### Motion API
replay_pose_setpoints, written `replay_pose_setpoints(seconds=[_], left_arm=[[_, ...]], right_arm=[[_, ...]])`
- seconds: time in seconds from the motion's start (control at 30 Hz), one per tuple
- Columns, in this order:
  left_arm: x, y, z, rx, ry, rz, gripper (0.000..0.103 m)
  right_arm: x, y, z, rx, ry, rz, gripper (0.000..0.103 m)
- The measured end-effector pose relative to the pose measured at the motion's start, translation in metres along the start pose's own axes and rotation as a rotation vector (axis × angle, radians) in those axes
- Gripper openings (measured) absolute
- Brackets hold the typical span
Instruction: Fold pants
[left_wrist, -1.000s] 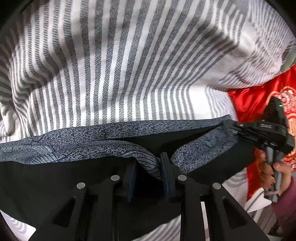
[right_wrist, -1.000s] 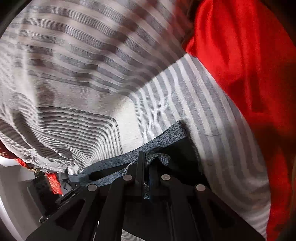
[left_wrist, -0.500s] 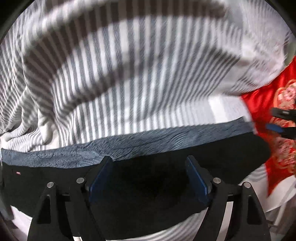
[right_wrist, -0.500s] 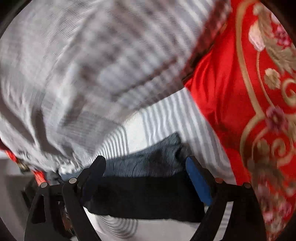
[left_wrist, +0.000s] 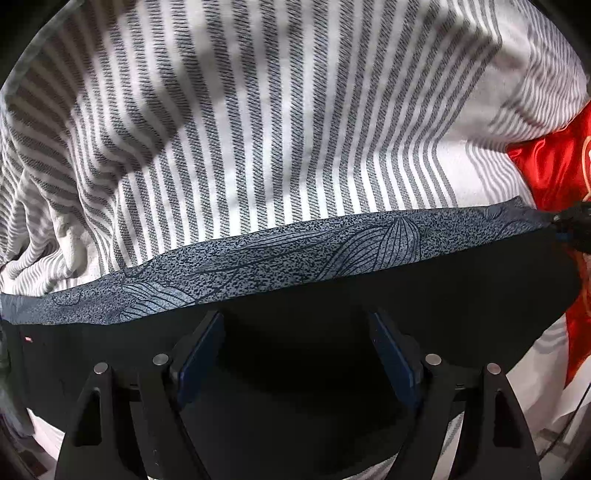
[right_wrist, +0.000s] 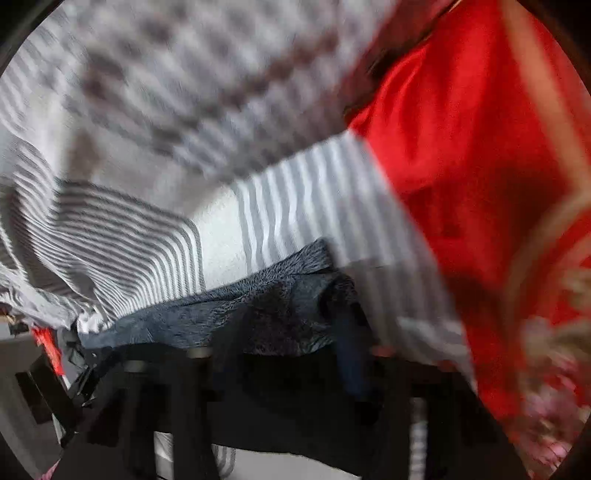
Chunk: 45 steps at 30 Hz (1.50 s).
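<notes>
The pants (left_wrist: 295, 254) lie flat on the striped bed. They are black with a speckled grey-blue leaf-print band along the far edge. My left gripper (left_wrist: 295, 350) is open, its blue-padded fingers (left_wrist: 201, 347) spread over the black cloth and holding nothing. In the blurred right wrist view the pants (right_wrist: 258, 314) end at the right corner. My right gripper (right_wrist: 284, 354) hovers over that corner with its fingers apart. It also shows at the right edge of the left wrist view (left_wrist: 576, 225), at the band's end.
A grey-and-white striped bedsheet (left_wrist: 258, 129) covers the bed, rumpled at the left. A red satin cloth with gold and pink embroidery (right_wrist: 480, 166) lies to the right of the pants. Dark equipment shows at the lower left of the right wrist view (right_wrist: 44, 391).
Both grippers opened and let go of the pants' band, which now lies flat. The right gripper's fingers have since drawn closer together over the corner; that view is motion-blurred.
</notes>
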<state>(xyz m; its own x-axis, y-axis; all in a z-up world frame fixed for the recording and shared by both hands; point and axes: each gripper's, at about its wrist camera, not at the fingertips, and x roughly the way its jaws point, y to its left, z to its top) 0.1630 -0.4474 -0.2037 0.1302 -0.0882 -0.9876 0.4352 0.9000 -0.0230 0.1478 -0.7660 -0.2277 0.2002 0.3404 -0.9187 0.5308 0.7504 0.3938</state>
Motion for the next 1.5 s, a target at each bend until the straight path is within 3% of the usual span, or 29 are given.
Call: replay_pose_setpoints(seconds=[0.1, 0.2, 0.23, 0.27, 0.33, 0.47, 0.6, 0.7, 0.73, 0.77, 0.83, 0.9, 0.97, 1.03, 1.07, 1.2, 1.27, 1.5], left_arm=[[0.006, -0.008, 0.006, -0.016, -0.008, -0.003, 0.081], [0.001, -0.002, 0.007, -0.039, -0.007, 0.01, 0.081], [-0.003, 0.0, 0.008, -0.046, -0.018, 0.014, 0.081], [-0.011, 0.008, 0.006, -0.048, -0.03, 0.015, 0.081], [-0.018, 0.013, 0.006, -0.049, -0.049, 0.025, 0.081], [-0.016, 0.025, 0.003, -0.055, -0.039, 0.038, 0.081], [0.006, 0.026, 0.0, -0.054, -0.002, 0.062, 0.081], [0.015, 0.024, -0.003, -0.046, 0.001, 0.085, 0.081], [0.016, 0.024, -0.004, -0.047, -0.004, 0.081, 0.081], [0.017, 0.023, -0.004, -0.047, -0.007, 0.078, 0.082], [0.016, 0.026, -0.01, -0.045, -0.015, 0.078, 0.086], [0.019, 0.029, -0.014, -0.05, -0.021, 0.078, 0.091], [0.022, 0.033, -0.02, -0.069, -0.023, 0.078, 0.095], [0.024, 0.038, -0.022, -0.09, -0.016, 0.065, 0.097], [0.024, 0.041, -0.023, -0.097, -0.011, 0.052, 0.097], [0.017, 0.044, -0.033, -0.079, -0.01, 0.047, 0.097], [0.006, 0.052, -0.04, -0.085, -0.022, 0.041, 0.097], [-0.04, 0.1, -0.097, -0.161, -0.071, 0.037, 0.097]], right_arm=[[-0.004, -0.006, 0.017, 0.044, -0.078, -0.039, 0.005], [-0.006, -0.013, 0.022, 0.087, -0.056, -0.006, 0.006], [-0.011, -0.011, 0.019, 0.07, -0.059, -0.023, 0.011], [-0.016, -0.01, 0.018, 0.056, -0.063, -0.052, 0.036], [-0.033, -0.004, 0.008, 0.019, -0.112, -0.099, 0.074], [-0.059, 0.023, -0.017, -0.087, -0.172, -0.051, 0.074], [-0.037, 0.054, -0.031, -0.224, -0.081, 0.023, 0.072], [-0.006, 0.048, -0.02, -0.262, -0.034, -0.084, 0.064], [-0.001, 0.034, -0.011, -0.246, -0.06, -0.16, 0.055], [-0.004, 0.016, -0.003, -0.188, -0.076, -0.148, 0.026], [-0.016, -0.01, 0.008, -0.065, -0.082, -0.094, 0.009], [-0.032, -0.014, 0.007, -0.045, -0.108, -0.101, 0.015], [-0.045, 0.001, -0.004, -0.119, -0.125, -0.167, 0.037], [-0.049, 0.016, -0.021, -0.157, -0.131, -0.15, 0.057], [-0.05, 0.023, -0.03, -0.174, -0.133, -0.146, 0.062], [-0.037, 0.043, -0.066, -0.202, -0.095, -0.11, 0.064], [-0.024, 0.058, -0.085, -0.191, -0.069, -0.079, 0.07], [-0.011, 0.071, -0.133, -0.148, 0.001, 0.007, 0.073]])
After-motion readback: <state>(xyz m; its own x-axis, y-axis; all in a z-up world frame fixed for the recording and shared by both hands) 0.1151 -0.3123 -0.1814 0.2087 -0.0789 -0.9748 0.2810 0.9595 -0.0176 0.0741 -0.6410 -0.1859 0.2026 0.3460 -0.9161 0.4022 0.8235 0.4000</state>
